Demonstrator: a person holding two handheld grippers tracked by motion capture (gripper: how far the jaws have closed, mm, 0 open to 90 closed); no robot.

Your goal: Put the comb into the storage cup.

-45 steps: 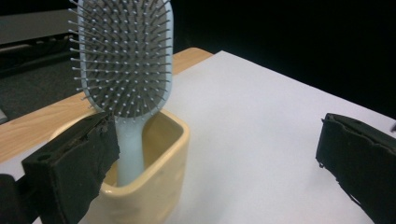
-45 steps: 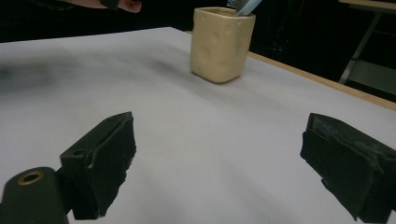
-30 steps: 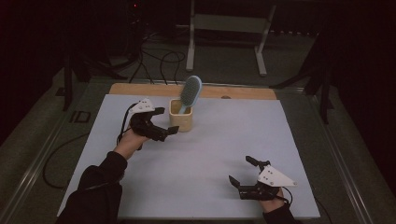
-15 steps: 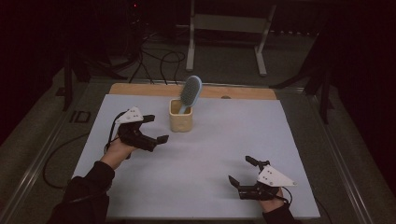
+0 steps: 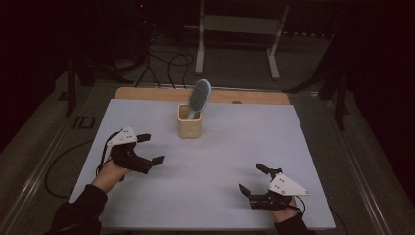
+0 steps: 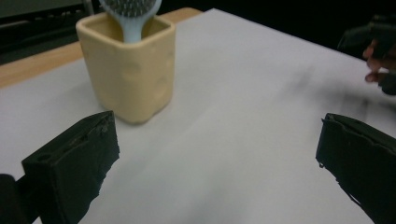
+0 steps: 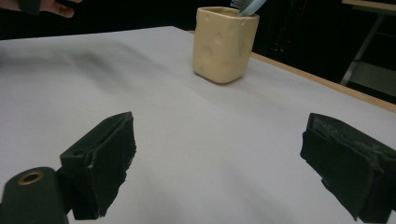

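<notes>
A cream square cup (image 5: 190, 127) stands upright at the middle back of the white table mat (image 5: 215, 161). A light blue hairbrush (image 5: 199, 96) stands in it, bristle head up and leaning right. My left gripper (image 5: 150, 149) is open at the left, down-left of the cup and apart from it, with nothing between its jaws. In the left gripper view the cup (image 6: 126, 65) sits just beyond the left jaw. My right gripper (image 5: 253, 180) rests open near the front right of the mat, empty. The right gripper view shows the cup (image 7: 225, 42) far ahead.
A bare wooden strip (image 5: 147, 93) runs along the mat's back edge. Behind the table are a metal stand (image 5: 235, 34) and cables (image 5: 161, 58) on the dark floor. A rail (image 5: 44, 166) borders the table's left side.
My left gripper has drawn back from beside the cup, toward the front left of the mat. The right gripper has stayed put. The brush remains in the cup.
</notes>
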